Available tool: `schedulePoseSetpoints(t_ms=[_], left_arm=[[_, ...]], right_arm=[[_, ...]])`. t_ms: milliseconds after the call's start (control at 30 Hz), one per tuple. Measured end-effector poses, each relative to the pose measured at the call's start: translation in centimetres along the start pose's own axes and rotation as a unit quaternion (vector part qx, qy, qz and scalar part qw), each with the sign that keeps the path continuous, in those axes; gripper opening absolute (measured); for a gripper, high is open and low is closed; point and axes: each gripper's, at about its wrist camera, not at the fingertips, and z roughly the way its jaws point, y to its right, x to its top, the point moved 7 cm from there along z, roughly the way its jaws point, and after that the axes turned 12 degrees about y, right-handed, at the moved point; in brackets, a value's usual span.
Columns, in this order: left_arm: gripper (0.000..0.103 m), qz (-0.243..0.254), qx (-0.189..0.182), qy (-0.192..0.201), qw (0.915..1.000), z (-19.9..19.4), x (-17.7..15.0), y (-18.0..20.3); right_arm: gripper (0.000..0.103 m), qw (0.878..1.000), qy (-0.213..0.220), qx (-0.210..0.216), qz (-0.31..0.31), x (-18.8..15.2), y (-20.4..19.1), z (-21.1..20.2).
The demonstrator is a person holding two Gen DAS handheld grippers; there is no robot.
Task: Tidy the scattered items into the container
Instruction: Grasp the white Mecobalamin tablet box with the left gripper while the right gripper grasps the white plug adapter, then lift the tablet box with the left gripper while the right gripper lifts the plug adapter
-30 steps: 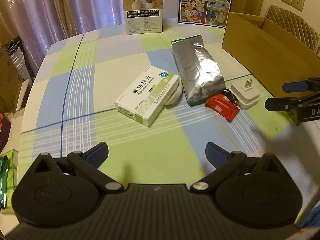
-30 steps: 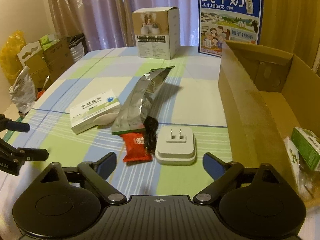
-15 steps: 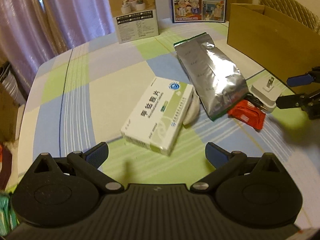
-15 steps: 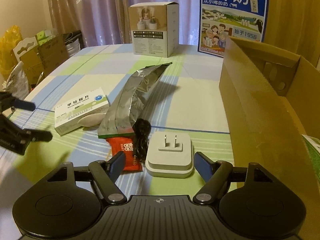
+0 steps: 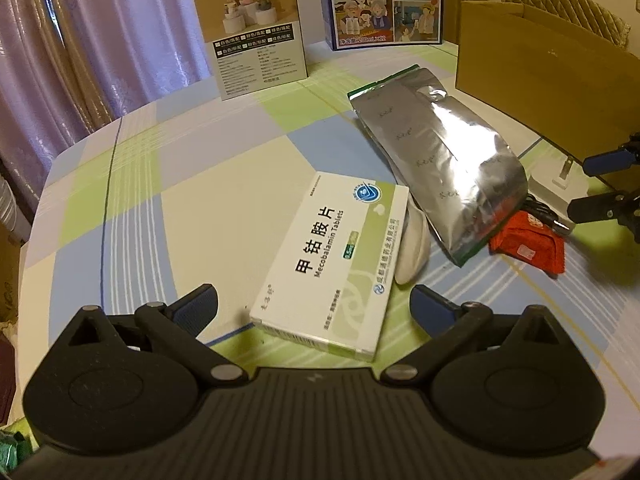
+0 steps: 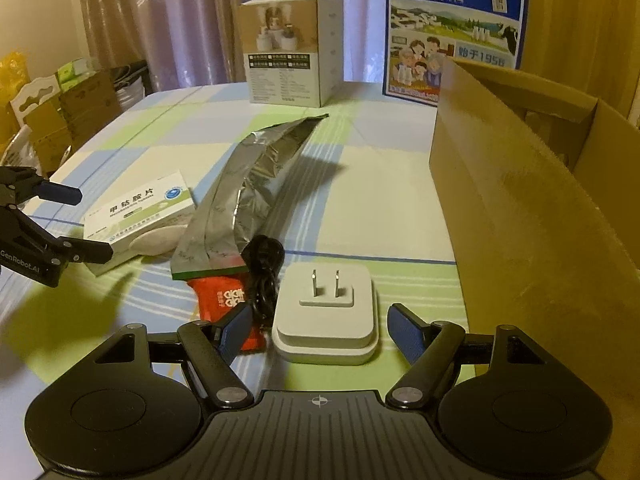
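Our left tongs [image 5: 314, 306] have moved in close over the last second and now stand wide apart around the near end of the white and green cardboard pill box [image 5: 334, 262], not yet pinching it. Our right tongs [image 6: 318, 326] have come closer too, spread on both sides of the white square plug charger [image 6: 326, 312] lying on the checked tabletop [image 6: 384, 200]. We think both grabs come next. The brown cardboard box [image 6: 516, 208] waits just beside the charger.
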Motion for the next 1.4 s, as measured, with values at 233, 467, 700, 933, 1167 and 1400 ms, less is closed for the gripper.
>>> schedulePoseSetpoints(t_ms=[233,467,700,933,1167,1400], left_arm=[[0.095,-0.004,-0.019,0.008,0.9998,0.9,0.5,-0.1],[0.079,-0.006,-0.028,-0.008,0.9996,1.9,0.2,0.3],[0.067,-0.025,-0.01,-0.021,0.9994,0.4,-0.7,1.3],[0.067,-0.062,0.023,-0.036,0.9972,-3.0,-2.5,3.2],[0.067,-0.1,0.042,-0.051,0.9928,-7.1,-4.4,5.3],[0.067,-0.097,0.033,-0.06,0.9929,-10.1,-5.3,8.2]], right_arm=[[0.073,1.0,-0.004,-0.004,0.008,-0.3,0.5,0.8],[0.072,1.0,-0.008,-0.005,0.019,-0.5,0.9,1.0],[0.061,0.999,-0.017,0.004,0.043,-0.9,1.2,1.3],[0.06,0.998,-0.033,0.001,0.045,-1.5,0.7,-0.1],[0.059,0.996,-0.064,0.01,0.065,-1.9,0.0,-2.8],[0.059,0.994,-0.097,0.034,0.048,-3.3,-1.5,-5.5]])
